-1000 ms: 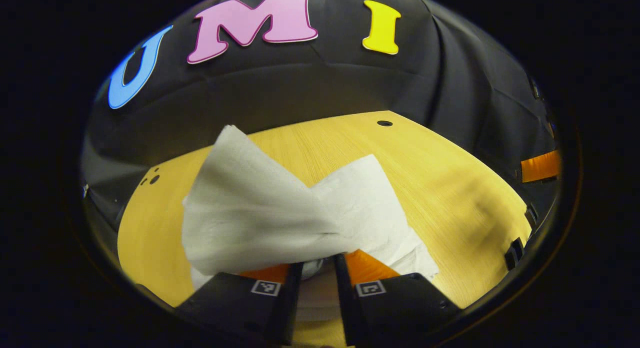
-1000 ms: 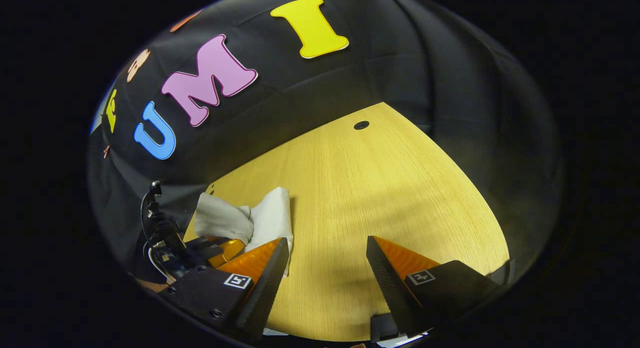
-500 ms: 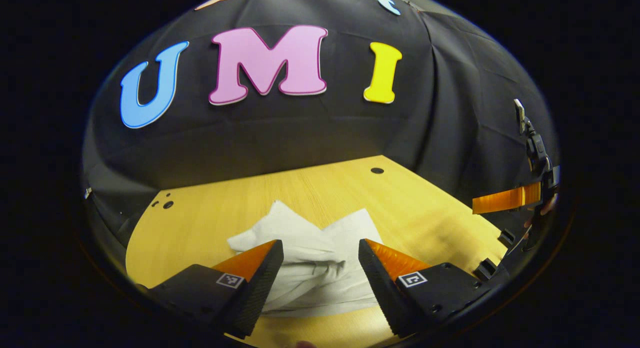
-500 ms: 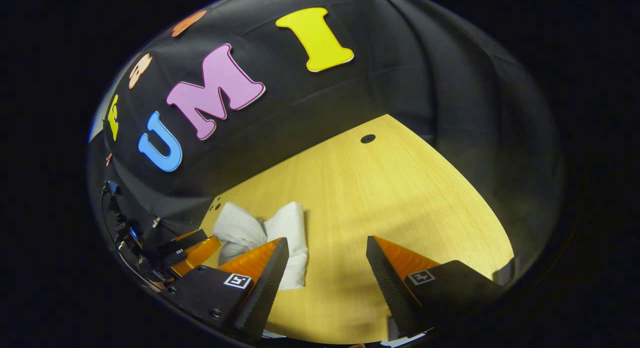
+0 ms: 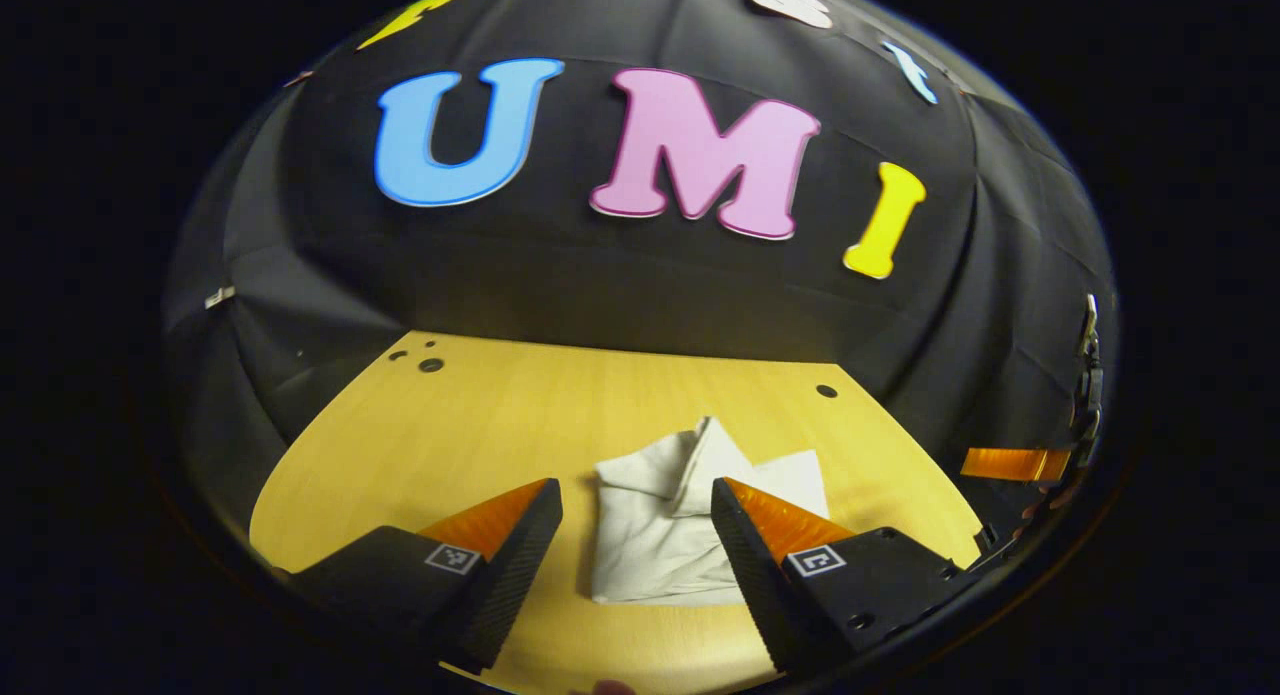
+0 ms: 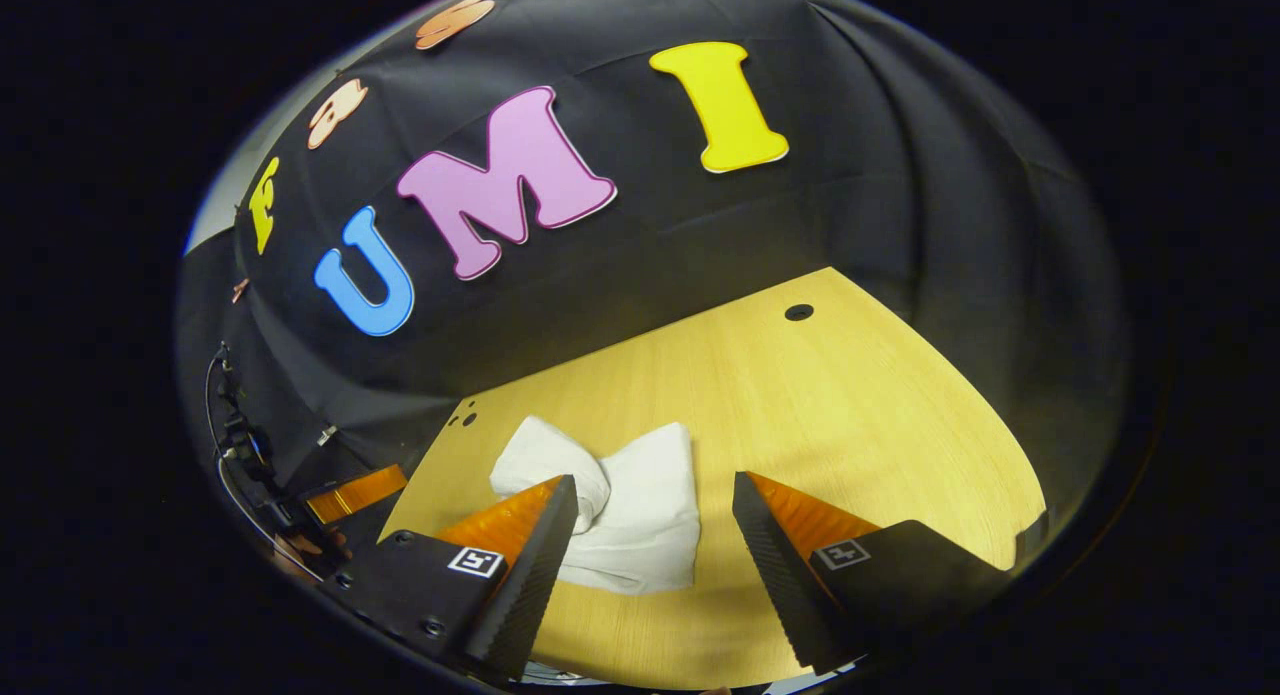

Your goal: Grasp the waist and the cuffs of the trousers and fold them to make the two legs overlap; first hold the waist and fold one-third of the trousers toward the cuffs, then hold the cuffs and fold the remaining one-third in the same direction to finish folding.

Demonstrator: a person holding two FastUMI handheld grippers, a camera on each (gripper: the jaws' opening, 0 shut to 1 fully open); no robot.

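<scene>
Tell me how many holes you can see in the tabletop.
4: three clustered at the far left corner of the tabletop, the biggest at, and one at the far right. The trousers may hide more.

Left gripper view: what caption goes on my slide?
Open left gripper above folded white trousers on the wooden table.

no readable text on anything here — the small square coded marker [image 5: 451, 558] on each gripper finger block [image 6: 455, 587] is a pattern, not words or numbers.
</scene>
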